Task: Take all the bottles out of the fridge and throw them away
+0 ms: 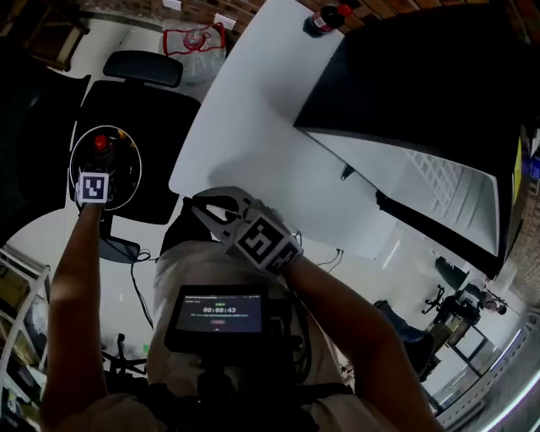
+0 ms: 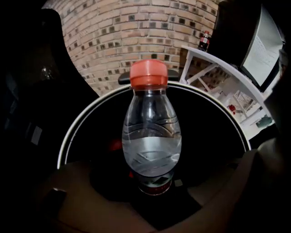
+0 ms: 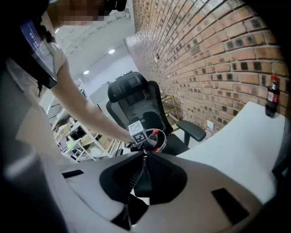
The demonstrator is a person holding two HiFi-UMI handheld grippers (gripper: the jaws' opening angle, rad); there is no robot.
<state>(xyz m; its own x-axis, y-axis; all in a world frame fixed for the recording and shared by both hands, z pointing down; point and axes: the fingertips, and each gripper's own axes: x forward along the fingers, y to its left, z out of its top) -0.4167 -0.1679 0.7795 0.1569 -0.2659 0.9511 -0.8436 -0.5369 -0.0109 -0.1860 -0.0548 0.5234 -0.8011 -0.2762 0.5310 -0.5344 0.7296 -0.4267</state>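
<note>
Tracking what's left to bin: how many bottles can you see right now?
2. A red-capped clear bottle in the left gripper over the bin; a dark soda bottle standing on the white table. More may lie hidden in the bin.

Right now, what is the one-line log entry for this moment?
left gripper: shut on water bottle, above bin | right gripper: shut, empty | cola bottle: on table

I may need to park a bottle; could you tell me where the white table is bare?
The white table is bare between its near edge and the cola bottle at the far corner; the fridge crowds its right side.
</note>
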